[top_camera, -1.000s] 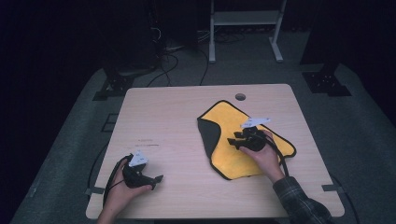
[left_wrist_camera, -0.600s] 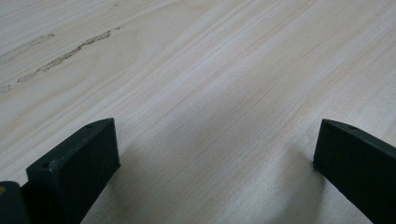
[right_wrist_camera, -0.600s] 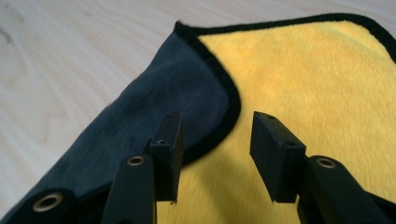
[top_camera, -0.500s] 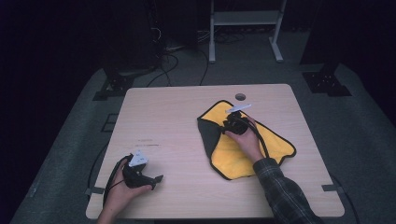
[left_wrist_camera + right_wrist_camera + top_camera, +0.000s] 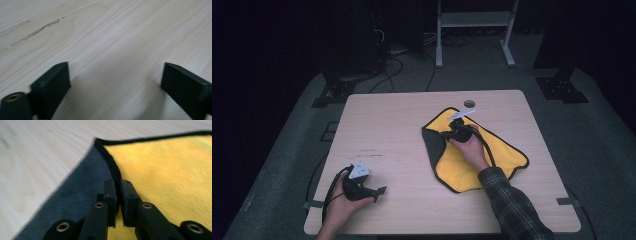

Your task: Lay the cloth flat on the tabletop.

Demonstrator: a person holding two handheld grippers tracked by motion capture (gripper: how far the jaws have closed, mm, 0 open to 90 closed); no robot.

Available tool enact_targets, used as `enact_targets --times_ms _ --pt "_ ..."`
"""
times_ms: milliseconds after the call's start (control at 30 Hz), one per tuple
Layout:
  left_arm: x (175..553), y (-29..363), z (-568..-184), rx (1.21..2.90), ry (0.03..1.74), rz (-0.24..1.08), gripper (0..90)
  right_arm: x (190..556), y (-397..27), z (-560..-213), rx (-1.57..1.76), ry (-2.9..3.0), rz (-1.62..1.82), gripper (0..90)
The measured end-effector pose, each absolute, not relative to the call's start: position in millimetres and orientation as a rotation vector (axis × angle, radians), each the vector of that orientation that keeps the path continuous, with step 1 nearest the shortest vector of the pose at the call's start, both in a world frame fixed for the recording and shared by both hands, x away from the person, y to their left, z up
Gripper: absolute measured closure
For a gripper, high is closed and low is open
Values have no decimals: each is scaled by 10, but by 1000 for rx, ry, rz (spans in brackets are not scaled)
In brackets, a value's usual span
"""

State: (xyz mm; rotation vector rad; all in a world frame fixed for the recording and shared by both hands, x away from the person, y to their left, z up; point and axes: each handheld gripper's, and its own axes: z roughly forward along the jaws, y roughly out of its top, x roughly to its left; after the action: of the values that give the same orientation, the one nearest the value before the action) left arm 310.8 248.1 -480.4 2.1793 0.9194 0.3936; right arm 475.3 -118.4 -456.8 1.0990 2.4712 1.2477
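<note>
On my overhead feed the cloth (image 5: 472, 152), yellow on one face and dark grey on the other with a black hem, lies on the right half of the table (image 5: 402, 125), at about three o'clock from the table's middle. Its left edge is folded over, so a grey strip shows along the nine o'clock side of the yellow.

My right gripper (image 5: 451, 134) sits over the cloth's upper left part, at roughly eleven o'clock on the cloth, right where the grey fold meets the yellow. In the right gripper view its jaws have just been closing and now stand pinched together on the black hem (image 5: 113, 171) of the cloth, grey to one side and yellow to the other. The sleeve (image 5: 512, 205) behind it runs off toward five o'clock.

My left gripper (image 5: 379, 190) rests near the table's front left corner, at about seven o'clock, well apart from the cloth. Its jaws have just eased inward a little but stand wide apart, with only bare wood between them in the left gripper view.
</note>
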Motion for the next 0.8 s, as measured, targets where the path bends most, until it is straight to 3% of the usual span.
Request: enact_targets --times_ms 67,367,800 --pt "3110 2467 -4782 2158 928 343 140 4684 -1128 -4509 1053 2484 1287 838" --pt "3084 2420 -4726 2159 891 373 168 4342 -718 -4363 861 2590 1395 845" --pt "3073 2570 -4657 2111 943 417 171 3781 -190 -4468 584 2784 1406 846"
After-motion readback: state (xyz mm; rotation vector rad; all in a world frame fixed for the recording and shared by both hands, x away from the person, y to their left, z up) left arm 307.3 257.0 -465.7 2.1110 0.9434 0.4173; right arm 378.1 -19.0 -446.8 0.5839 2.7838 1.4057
